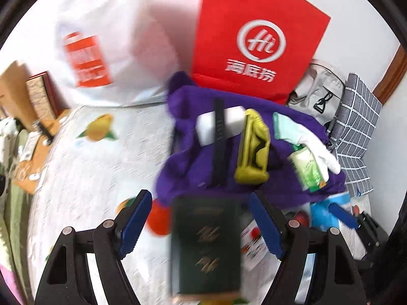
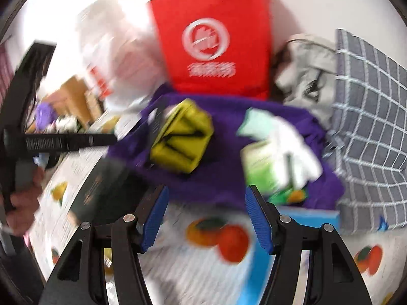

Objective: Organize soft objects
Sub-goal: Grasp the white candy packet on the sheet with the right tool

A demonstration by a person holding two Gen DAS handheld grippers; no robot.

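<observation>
Left wrist, rumpled purple cloth [image 1: 193,157], cluttered

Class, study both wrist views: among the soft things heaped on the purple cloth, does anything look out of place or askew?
Yes. A black comb lies across a white block on the purple cloth, and a dark green box sits at its near edge. Both look rigid, not soft. The yellow-green pouch rests tilted.

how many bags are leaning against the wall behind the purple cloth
2: a red paper bag with a white logo directly behind the purple cloth, and a white plastic bag with red print to its left. Others may be hidden.
</observation>
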